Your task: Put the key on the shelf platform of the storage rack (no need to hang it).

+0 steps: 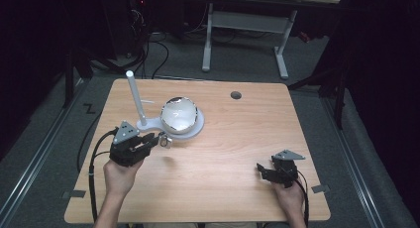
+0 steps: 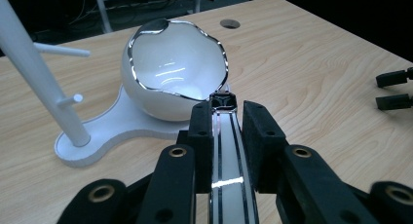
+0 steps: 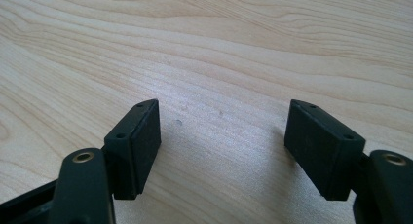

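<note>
Near the worktop's left edge, the left gripper [image 2: 221, 124] clamps a shiny strip [image 2: 229, 160] (silvery, seen close in its own view); right gripper [image 3: 221, 146] gapes empty.

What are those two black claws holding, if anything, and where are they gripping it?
The left gripper pinches a shiny silver band across its flat strip, just behind its square end. The right gripper is open and holds nothing.

A small round grommet hole [image 1: 236, 95] sits in the wooden table [image 1: 237, 153], well ahead and right of the left gripper [image 1: 157, 139]. Farther beyond stand a white-legged desk [image 1: 246, 23] and floor cables [image 1: 159, 52].
</note>
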A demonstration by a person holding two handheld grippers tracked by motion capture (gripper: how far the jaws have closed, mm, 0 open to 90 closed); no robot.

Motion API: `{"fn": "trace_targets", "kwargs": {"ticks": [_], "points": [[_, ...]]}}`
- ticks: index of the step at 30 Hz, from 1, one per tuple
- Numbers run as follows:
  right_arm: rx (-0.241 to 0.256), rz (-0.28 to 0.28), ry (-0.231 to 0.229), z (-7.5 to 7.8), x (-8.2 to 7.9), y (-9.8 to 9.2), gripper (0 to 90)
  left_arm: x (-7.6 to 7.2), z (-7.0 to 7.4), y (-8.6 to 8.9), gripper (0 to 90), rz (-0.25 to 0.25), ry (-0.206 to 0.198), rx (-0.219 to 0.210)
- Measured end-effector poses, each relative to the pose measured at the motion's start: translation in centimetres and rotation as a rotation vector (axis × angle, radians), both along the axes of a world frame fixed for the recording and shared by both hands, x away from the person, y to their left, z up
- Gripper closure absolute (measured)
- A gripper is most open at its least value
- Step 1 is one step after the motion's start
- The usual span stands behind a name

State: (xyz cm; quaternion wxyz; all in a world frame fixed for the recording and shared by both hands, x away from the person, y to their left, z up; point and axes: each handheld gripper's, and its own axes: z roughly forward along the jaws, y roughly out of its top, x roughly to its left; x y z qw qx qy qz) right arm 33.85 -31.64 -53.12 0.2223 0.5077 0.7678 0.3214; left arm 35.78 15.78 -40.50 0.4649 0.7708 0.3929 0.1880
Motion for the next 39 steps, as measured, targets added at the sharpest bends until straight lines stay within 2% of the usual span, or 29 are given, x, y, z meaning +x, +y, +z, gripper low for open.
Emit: {"fn": "trace_targets", "kwargs": {"ticks": [11, 20, 23, 33, 39], "points": [[0.001, -0.002, 0.0, 0.0, 0.0, 0.0, 29.9, 1.3, 1.3, -1.1, 75.1, -0.023, 0.002, -0.029], [0.003, -0.002, -0.001, 0.0, 0.0, 0.0, 29.8, 2.2, 2.2, -1.5, 75.0, -0.024, -0.003, -0.037], [0.005, -0.003, -0.001, 0.0, 0.0, 0.0, 29.8, 2.6, 2.6, -1.4, 75.1, -0.036, 0.012, -0.074], [0.005, -0.002, -0.001, 0.0, 0.0, 0.0, 29.8, 4.0, 4.2, -2.2, 75.0, -0.041, 0.001, -0.063], [0.006, -0.002, -0.001, 0.0, 0.0, 0.0, 29.8, 5.3, 4.7, -3.0, 75.0, -0.034, 0.007, -0.028]]}}
